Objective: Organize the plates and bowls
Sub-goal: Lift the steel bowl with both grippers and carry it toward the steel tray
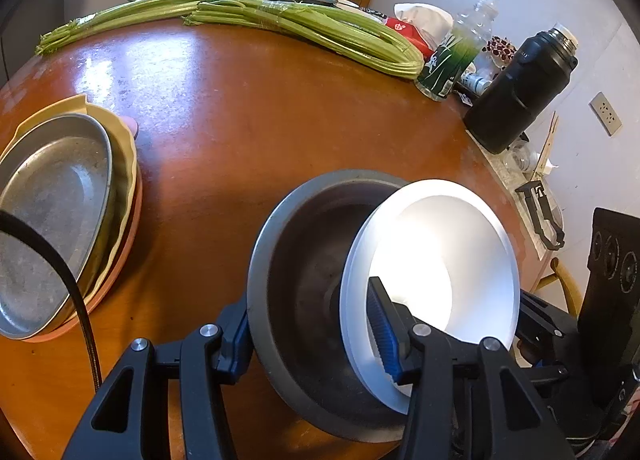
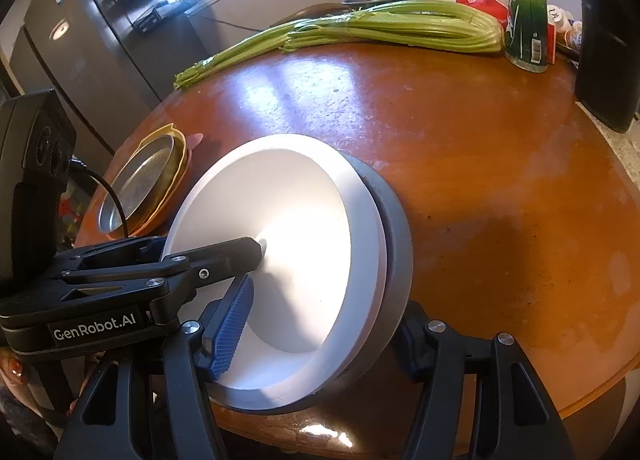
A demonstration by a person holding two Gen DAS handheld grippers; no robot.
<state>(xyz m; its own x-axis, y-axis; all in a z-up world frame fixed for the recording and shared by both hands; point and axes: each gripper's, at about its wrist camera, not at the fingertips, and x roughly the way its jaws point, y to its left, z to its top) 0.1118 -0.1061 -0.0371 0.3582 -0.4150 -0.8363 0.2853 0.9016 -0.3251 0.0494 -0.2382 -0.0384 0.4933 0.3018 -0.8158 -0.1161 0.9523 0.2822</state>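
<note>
Nearest you, your left gripper [image 1: 310,336] is clamped across the rims of the grey bowl [image 1: 304,260] and the white bowl [image 1: 436,256] tilted into it, low over the near edge of the wooden table [image 1: 248,111]. Your right gripper [image 2: 320,332] is clamped across both rims too. Left of them sits the metal plate [image 1: 48,211] on yellow and pink plates; celery [image 1: 304,25] lies along the far edge.

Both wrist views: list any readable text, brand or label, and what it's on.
"GenRobot.AI": white lettering on the body of the left claw, seen in the right wrist view.
Green bottle: label with a barcode, print too small to read.
Red packet: white marks, blurred.
Small white bottle: dark characters, not legible.
Black flask: faint embossed mark, unreadable.
Nothing else legible in either view.
</note>
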